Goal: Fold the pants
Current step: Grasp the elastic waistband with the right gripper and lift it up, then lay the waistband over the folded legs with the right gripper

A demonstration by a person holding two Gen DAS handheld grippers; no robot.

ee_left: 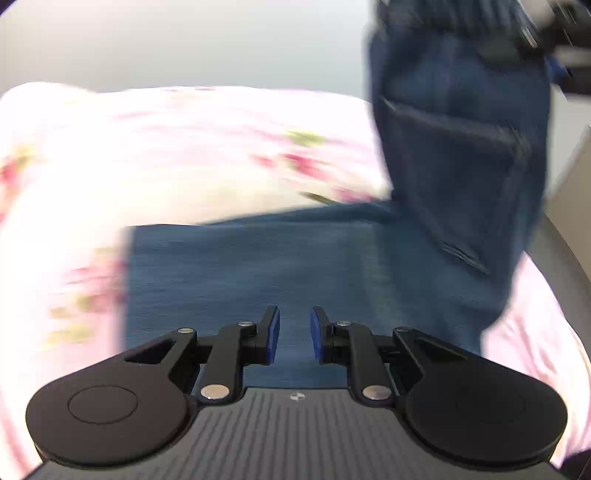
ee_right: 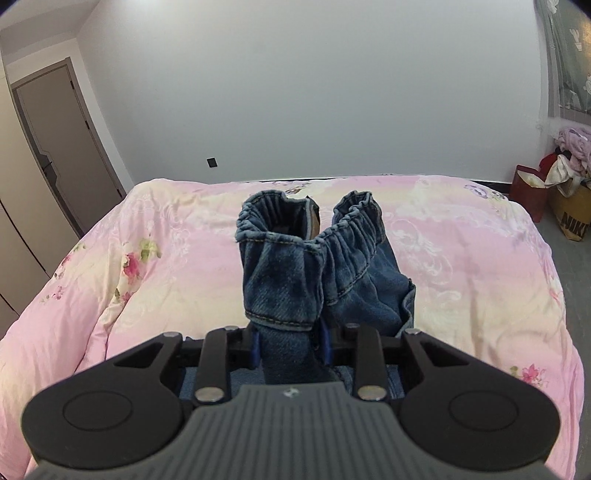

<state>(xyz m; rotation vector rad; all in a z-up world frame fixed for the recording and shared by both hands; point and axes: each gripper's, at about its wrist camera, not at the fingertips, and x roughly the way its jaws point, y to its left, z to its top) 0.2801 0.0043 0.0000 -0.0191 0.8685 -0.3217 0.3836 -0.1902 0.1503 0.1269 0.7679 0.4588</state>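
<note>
Denim fills both views, but differently. The left wrist view is blurred: the left hand-held gripper [ee_left: 294, 334] hangs just above a flat stretch of the pants [ee_left: 236, 273] lying on the bed [ee_left: 184, 147], its blue-padded fingers [ee_left: 272, 332] apart with nothing between them. On the right side of that view more of the pants hangs down from above, a back pocket showing on it, and the right hand-held gripper [ee_left: 532, 33] is partly seen at the top corner where the cloth is lifted.

The right wrist view is sharp and shows what the other does not. The right hand-held gripper [ee_right: 290, 345] is clamped on a bunch of the pants [ee_right: 291, 284], the denim squeezed between its blue pads. Above the fingers the elastic waistband stands up in two gathered loops. The rest of the cloth drops to the pink flowered quilt near the bed's near edge, about midway across.

Only this view shows the room: a white wall [ee_right: 295, 92] beyond the far edge of the bed, a grey door [ee_right: 62, 140] to the left, and past the far right corner a red bag [ee_right: 528, 192] and a basket [ee_right: 570, 206] heaped with laundry on the floor.
</note>
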